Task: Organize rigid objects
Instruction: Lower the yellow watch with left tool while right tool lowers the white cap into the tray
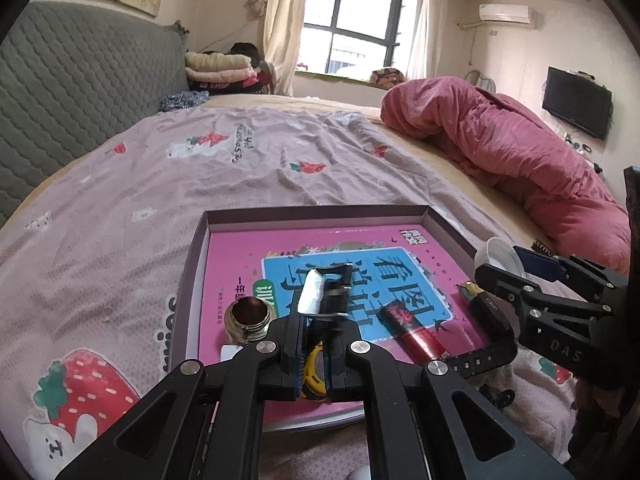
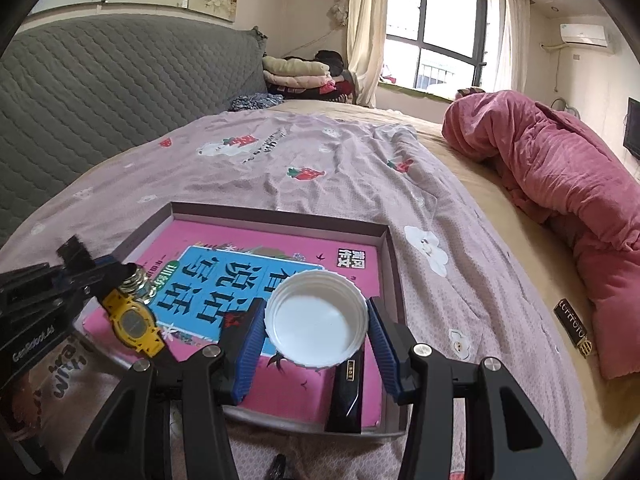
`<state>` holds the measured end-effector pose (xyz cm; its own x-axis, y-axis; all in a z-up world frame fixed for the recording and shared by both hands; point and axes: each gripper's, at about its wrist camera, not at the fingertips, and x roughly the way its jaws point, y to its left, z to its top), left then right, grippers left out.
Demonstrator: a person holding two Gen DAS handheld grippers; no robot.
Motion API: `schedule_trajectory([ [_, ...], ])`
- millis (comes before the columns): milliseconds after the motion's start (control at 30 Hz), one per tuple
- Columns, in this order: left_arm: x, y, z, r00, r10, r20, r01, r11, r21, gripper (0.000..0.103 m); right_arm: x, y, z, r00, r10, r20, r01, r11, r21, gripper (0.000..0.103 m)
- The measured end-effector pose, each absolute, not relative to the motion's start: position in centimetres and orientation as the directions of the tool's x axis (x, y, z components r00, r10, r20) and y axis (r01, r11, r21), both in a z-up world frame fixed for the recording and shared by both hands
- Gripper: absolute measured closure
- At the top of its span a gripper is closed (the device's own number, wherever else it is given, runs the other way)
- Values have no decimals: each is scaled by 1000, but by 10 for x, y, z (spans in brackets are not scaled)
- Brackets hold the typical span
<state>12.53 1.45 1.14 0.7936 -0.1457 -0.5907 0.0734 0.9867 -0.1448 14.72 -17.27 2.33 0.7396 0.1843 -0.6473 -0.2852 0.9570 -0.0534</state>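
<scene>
Right gripper [image 2: 316,330] clamps a white round plastic lid [image 2: 317,319] above the shallow box tray [image 2: 394,276]; tilted, it could slip out and roll off. Left gripper [image 1: 314,340], shut, pinches a yellow wristwatch [image 2: 134,322] by its strap. Only the right view shows the watch face; only the left shows a red tube [image 1: 412,330].

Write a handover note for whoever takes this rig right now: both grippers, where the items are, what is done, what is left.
Left gripper: jaws shut on the strap of the yellow watch, held over the tray's left part.
Right gripper: jaws shut on the white lid, open side up, above the tray.
In the tray: pink book, small glass jar, red tube, black lighter.
Outside: dark box on the bed by the pink quilt.
Left: set down watch and lid, fetch the box.
</scene>
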Motion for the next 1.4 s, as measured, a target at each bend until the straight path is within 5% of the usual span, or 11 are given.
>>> schedule_trajectory([
  [767,130,27,8,793,-125,-596,49,989,-142,96,151,-152,-15,594,217,-775,-369,929,-23,53],
  [1400,131,26,7,788,-128,-603,59,989,-132,96,151,-160,-15,581,220,-784,-327,945,23,52],
])
